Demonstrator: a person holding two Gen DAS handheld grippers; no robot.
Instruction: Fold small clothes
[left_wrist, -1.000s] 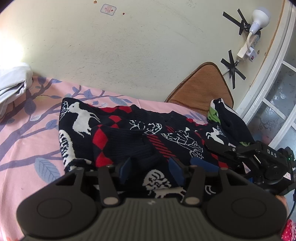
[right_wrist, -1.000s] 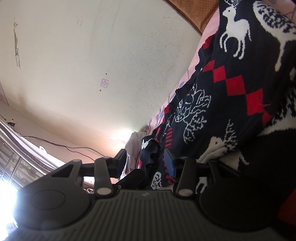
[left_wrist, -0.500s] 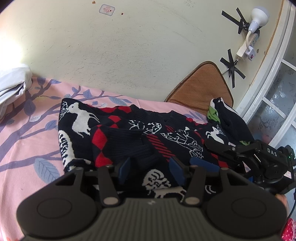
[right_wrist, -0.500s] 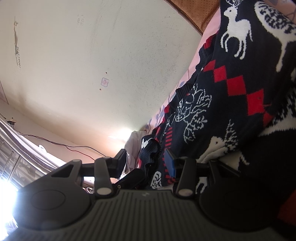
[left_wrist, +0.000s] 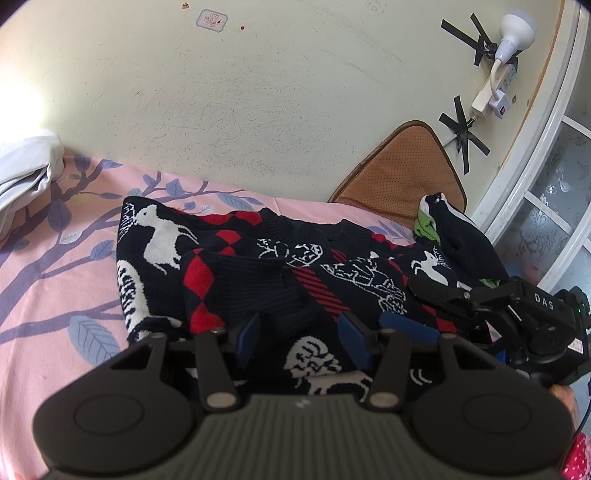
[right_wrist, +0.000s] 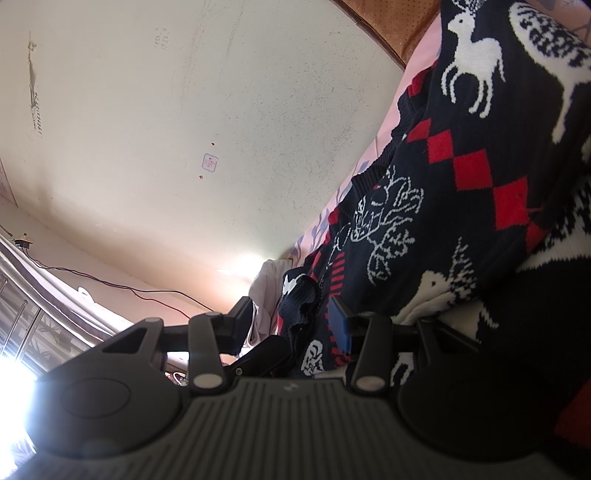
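A small dark navy knitted sweater with white deer and red diamonds lies on the pink bedsheet, its sleeves folded over the body. My left gripper is open, its blue fingers apart over the sweater's near hem. My right gripper is tilted on its side, open, with a dark cuff of the sweater between its fingers. The right gripper also shows in the left wrist view, resting on the sweater's right side.
A white folded cloth lies at the bed's left end. A brown mat leans on the cream wall. A dark and green garment lies beside the window frame. A plug strip with a lamp hangs on the wall.
Almost nothing has moved. Both grippers hold the same places over the sweater with the same finger spacing.
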